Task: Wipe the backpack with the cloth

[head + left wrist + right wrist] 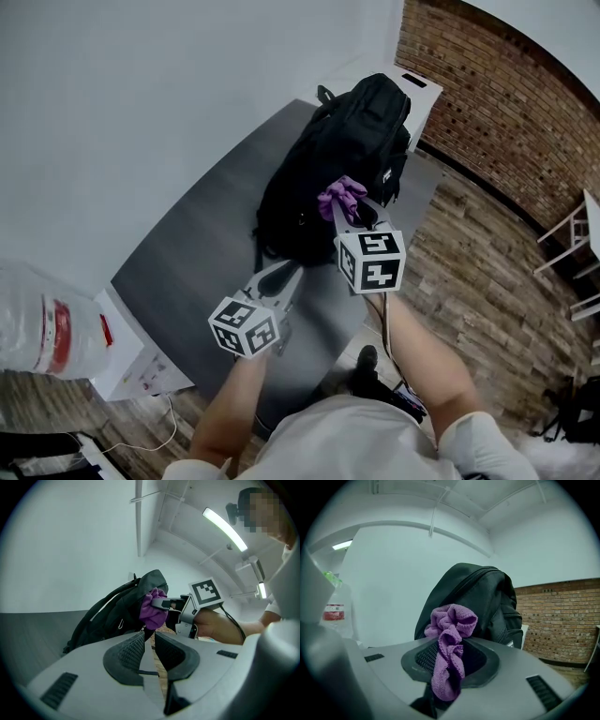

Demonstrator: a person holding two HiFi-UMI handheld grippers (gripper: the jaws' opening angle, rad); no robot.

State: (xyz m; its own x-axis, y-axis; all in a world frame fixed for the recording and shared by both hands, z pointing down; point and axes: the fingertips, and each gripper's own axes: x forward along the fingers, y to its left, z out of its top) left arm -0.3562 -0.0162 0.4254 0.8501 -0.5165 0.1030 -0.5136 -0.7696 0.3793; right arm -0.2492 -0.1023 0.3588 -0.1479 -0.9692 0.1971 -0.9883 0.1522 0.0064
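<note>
A black backpack [328,173] stands on the grey table [206,244]; it also fills the middle of the left gripper view [110,613] and the right gripper view [476,590]. My right gripper [349,214] [450,648] is shut on a bunched purple cloth [342,197] [450,634] and holds it against the backpack's near side. The left gripper view shows that cloth [152,609] pressed on the bag. My left gripper [284,274] [150,637] sits low by the backpack's bottom edge, its jaws a narrow gap apart, with wood floor showing through the gap.
A clear plastic bottle with a red label [42,328] [335,611] lies at the near left beside a white box [131,361]. A white cabinet [417,89] stands behind the backpack. A brick wall [506,112] and a white rack [572,244] are to the right, over wood floor.
</note>
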